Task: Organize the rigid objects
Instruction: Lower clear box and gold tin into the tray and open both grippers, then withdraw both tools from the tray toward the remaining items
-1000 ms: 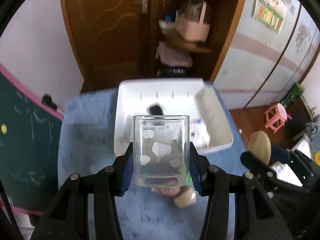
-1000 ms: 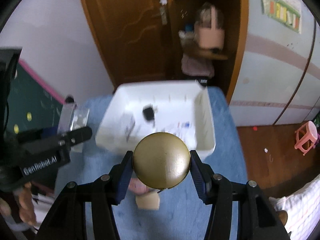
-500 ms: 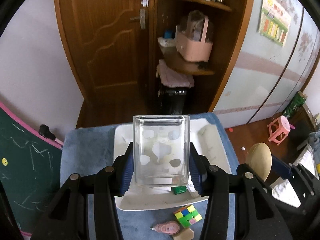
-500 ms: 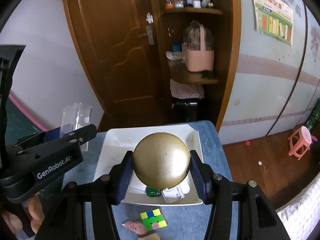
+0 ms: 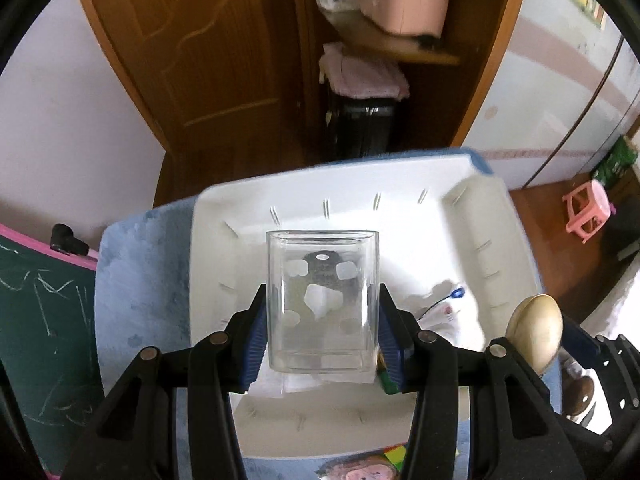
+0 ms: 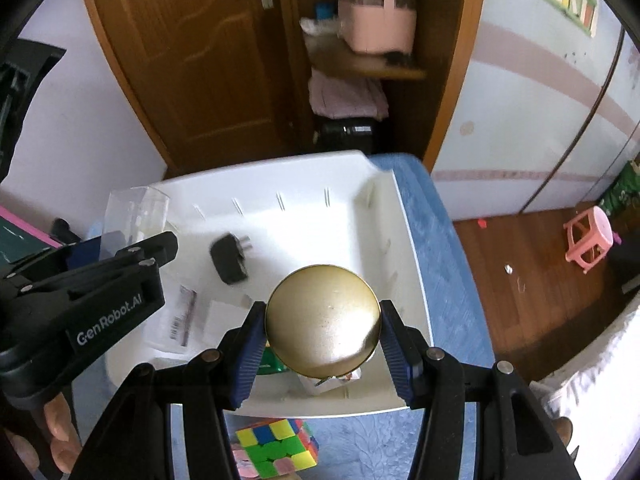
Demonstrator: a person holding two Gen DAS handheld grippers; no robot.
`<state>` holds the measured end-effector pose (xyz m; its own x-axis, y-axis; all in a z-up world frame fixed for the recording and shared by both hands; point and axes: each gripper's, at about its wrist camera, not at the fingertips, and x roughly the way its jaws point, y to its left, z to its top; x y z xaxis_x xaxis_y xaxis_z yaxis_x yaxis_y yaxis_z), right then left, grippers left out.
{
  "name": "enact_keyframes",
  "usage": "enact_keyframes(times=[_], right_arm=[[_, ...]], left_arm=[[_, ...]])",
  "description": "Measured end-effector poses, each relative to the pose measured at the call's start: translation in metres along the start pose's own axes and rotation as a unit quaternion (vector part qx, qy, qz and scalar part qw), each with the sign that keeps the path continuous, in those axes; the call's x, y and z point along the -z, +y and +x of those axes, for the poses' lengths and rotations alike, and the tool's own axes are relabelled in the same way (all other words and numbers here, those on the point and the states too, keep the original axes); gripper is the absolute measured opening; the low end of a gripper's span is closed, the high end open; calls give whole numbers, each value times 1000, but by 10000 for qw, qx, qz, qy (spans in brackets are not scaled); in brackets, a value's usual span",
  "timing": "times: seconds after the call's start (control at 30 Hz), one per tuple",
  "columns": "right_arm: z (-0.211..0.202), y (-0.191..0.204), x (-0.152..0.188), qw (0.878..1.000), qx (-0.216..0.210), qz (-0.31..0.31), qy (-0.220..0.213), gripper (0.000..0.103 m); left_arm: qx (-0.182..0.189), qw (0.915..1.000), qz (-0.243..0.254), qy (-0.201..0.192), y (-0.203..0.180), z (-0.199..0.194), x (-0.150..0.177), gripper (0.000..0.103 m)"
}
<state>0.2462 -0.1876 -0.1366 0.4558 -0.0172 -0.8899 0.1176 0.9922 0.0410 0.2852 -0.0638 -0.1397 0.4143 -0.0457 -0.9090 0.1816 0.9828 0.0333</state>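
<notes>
My left gripper (image 5: 322,334) is shut on a clear square jar (image 5: 322,300) and holds it over the white bin (image 5: 492,232). My right gripper (image 6: 323,334) is shut on a round gold lid (image 6: 323,322) and holds it over the bin's near right part (image 6: 404,240). The lid also shows at the right of the left wrist view (image 5: 534,330), and the jar at the left of the right wrist view (image 6: 136,216). A black plug adapter (image 6: 230,260) and papers (image 6: 180,316) lie in the bin.
The bin stands on a blue cloth (image 6: 448,272). A colour cube (image 6: 276,450) and a pink toy (image 5: 360,470) lie on the cloth in front of the bin. A green chalkboard (image 5: 36,320) is at the left. A wooden door and shelves stand behind.
Both grippers have dropped and tipped down toward the bin after rising half a second ago. The bin now fills more of both views. Both grips are unchanged.
</notes>
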Motion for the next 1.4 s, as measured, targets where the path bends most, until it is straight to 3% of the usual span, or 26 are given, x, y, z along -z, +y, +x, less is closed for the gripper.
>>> enact_keyframes(times=[0.37,0.6,0.67,0.73,1.4], right_arm=[[44,5,7,9988,158,-105,460,55],[57,11,12,9974,268,-281,610,56],[57,12,15,9972,261,-320,619,60],[54,13,17,9973,265,-380,570,71],[-14,10,36,9987,-4,-511,-64,72]], left_arm=[[-109,9989,161,415,-4,36,3,53],[61,9976,194,666,-6,43,7,54],[46,9973,218,703,-7,42,9,64],[41,9979,194,621,-6,38,11,78],[23,9997,-161,162,4,-21,25,79]])
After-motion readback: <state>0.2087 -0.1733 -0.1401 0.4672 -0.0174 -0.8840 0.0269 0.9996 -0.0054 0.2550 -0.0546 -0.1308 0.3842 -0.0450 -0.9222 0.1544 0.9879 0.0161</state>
